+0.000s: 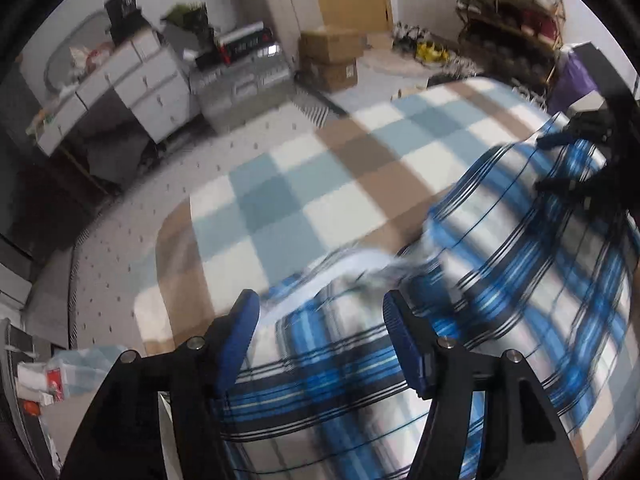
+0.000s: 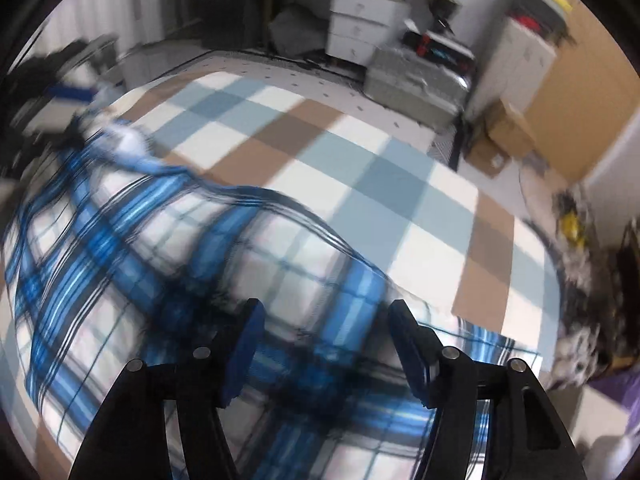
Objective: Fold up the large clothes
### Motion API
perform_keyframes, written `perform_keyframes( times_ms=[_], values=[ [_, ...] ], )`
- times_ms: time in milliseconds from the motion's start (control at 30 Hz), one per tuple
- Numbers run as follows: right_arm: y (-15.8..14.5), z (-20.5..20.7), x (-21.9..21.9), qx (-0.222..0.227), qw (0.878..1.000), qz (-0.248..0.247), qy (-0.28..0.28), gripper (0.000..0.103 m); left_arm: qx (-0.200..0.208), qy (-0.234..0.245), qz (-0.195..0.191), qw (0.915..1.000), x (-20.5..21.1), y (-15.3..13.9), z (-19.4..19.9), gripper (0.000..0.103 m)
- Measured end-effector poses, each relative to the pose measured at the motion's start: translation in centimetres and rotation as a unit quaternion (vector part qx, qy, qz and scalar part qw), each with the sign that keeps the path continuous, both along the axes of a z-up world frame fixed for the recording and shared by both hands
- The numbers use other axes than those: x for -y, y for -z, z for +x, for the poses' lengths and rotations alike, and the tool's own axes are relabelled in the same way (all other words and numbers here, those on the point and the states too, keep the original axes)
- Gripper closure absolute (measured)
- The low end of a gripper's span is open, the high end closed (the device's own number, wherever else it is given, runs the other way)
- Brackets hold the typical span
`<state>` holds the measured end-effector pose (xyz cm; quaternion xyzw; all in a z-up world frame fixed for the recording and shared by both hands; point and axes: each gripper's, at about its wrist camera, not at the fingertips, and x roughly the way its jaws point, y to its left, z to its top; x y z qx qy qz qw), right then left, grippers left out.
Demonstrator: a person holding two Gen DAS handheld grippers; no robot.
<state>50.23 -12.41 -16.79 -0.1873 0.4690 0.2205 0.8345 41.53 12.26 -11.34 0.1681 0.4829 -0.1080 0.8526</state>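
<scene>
A blue, white and black plaid shirt (image 1: pixel 500 240) lies spread over a blanket (image 1: pixel 280 184) checked in pale blue, white and brown. My left gripper (image 1: pixel 322 304) hovers over the shirt's near edge, open, its blue pads wide apart and pressing on nothing. In the same view my right gripper (image 1: pixel 568 160) shows at the far right over the shirt's other end. In the right wrist view my right gripper (image 2: pixel 326 310) is open above the shirt (image 2: pixel 160 260), with cloth below the gap but not pinched. The left gripper (image 2: pixel 70 94) is a blur at the upper left.
The blanket covers a white dotted mattress (image 1: pixel 120 248). Beyond it stand white drawers (image 1: pixel 132 80), cardboard boxes (image 1: pixel 332 56), a grey storage chest (image 1: pixel 240 84) and a wire shelf rack (image 1: pixel 516 8). Small packets (image 1: pixel 48 376) lie at the lower left.
</scene>
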Motion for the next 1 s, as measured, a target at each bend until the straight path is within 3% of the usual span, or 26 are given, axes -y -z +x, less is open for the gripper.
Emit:
perform_keyframes(
  times_ms=[100, 233, 267, 300, 333, 400, 500, 633, 667, 700, 767, 900, 1000],
  values=[
    [1.2, 1.2, 2.5, -0.036, 0.998, 0.02, 0.05, 0.04, -0.037, -0.011, 0.007, 0.9992, -1.1, 2.1, 1.2, 0.043],
    [1.4, 1.3, 5.2, -0.057, 0.992, 0.075, 0.082, 0.053, -0.045, -0.018, 0.001, 0.9988, -1.3, 3.7, 2.2, 0.044],
    [1.3, 1.2, 5.4, -0.054, 0.992, 0.075, 0.085, 0.054, -0.052, -0.023, -0.008, 0.9984, -1.4, 3.9, 2.5, 0.055],
    [1.1, 1.0, 5.6, -0.046, 0.992, 0.07, 0.089, 0.054, -0.053, -0.031, -0.002, 0.9981, -1.4, 4.2, 2.9, 0.073],
    [0.9, 0.8, 6.0, -0.035, 0.992, 0.06, 0.102, 0.054, -0.049, -0.055, 0.029, 0.9968, -1.5, 4.5, 3.4, 0.077],
    [0.6, 0.5, 7.0, -0.016, 0.99, 0.038, 0.136, 0.054, -0.047, -0.095, 0.055, 0.9929, -2.3, 5.0, 4.1, 0.077],
    [-0.8, -0.7, 9.2, 0.002, 0.984, 0.052, 0.17, 0.054, -0.038, -0.15, 0.05, 0.9868, -4.1, 4.1, 3.9, 0.076],
    [-4.2, -5.8, 11.6, 0.065, 0.979, 0.078, 0.175, 0.051, -0.017, -0.153, -0.003, 0.988, -6.0, 0.7, -0.5, 0.076],
    [-4.6, -6.6, 12.1, 0.071, 0.979, 0.084, 0.174, 0.048, -0.011, -0.149, -0.01, 0.9887, -6.2, 0.2, -1.7, 0.068],
    [-4.9, -8.0, 12.8, 0.079, 0.977, 0.09, 0.176, 0.04, -0.007, -0.148, -0.017, 0.9888, -6.7, -0.6, -3.7, 0.043],
    [-4.8, -9.9, 14.0, 0.086, 0.975, 0.093, 0.183, 0.032, -0.008, -0.149, -0.035, 0.9882, -7.5, -1.2, -6.7, 0.016],
    [-2.3, -12.0, 16.1, 0.041, 0.97, 0.123, 0.206, 0.031, -0.048, -0.148, -0.099, 0.9828, -9.3, 0.4, -10.9, 0.016],
    [-0.2, -11.8, 16.4, 0.0, 0.966, 0.137, 0.221, 0.032, -0.084, -0.141, -0.137, 0.9768, -9.1, 2.4, -11.0, 0.016]
  ],
)
